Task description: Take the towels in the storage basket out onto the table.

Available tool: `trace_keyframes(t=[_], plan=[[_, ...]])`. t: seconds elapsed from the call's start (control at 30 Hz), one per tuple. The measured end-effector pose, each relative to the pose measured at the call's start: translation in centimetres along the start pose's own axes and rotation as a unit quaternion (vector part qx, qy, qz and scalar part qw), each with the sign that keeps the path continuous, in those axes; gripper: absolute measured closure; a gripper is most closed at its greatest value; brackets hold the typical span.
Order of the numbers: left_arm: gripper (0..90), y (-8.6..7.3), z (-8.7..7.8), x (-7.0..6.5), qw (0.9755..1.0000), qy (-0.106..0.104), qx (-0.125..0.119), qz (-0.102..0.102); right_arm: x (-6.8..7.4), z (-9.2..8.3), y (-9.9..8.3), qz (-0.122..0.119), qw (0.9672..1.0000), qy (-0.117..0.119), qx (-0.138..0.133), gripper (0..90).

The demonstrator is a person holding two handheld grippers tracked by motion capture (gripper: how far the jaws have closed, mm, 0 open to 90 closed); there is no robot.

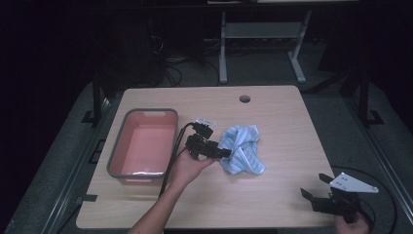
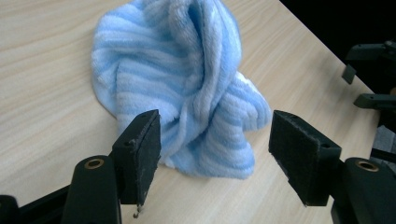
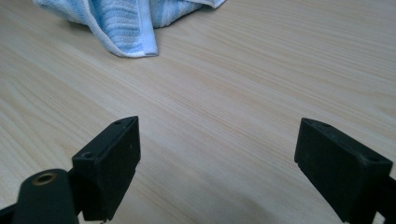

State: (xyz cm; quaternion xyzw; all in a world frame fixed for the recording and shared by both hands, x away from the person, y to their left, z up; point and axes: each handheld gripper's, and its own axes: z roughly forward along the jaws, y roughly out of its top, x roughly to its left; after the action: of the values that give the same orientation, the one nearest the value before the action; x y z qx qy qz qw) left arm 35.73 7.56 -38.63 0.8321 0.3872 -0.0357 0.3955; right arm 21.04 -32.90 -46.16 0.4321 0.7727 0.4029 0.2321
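Note:
A crumpled light-blue striped towel [image 1: 242, 148] lies in a heap near the middle of the wooden table [image 1: 272, 195]. My left gripper [image 1: 225, 152] is open right at the towel's left side; in the left gripper view its jaws stand wide on either side of the towel [image 2: 187, 93], not closed on it. My right gripper [image 1: 314, 186] is open at the table's front right corner, low over bare wood, well apart from the towel. The right gripper view shows the towel's edge [image 3: 126, 23] at the top left, beyond its spread jaws.
A grey-rimmed bin with a pink inside [image 1: 117, 156] stands on the left part of the table, beside my left hand. A round cable hole [image 1: 244, 99] sits near the far edge. A desk frame [image 1: 263, 44] and cables are on the floor beyond.

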Motion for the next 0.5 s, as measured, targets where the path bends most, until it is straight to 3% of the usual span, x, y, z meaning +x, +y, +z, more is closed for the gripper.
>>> trace_keyframes(t=[0.5], plan=[[32.8, -2.6, -0.5, -0.2, 1.0, -0.001, -0.004, 0.009, 0.2, 0.0, 0.0, 0.001, 1.0, -0.003, 0.003, 13.8]])
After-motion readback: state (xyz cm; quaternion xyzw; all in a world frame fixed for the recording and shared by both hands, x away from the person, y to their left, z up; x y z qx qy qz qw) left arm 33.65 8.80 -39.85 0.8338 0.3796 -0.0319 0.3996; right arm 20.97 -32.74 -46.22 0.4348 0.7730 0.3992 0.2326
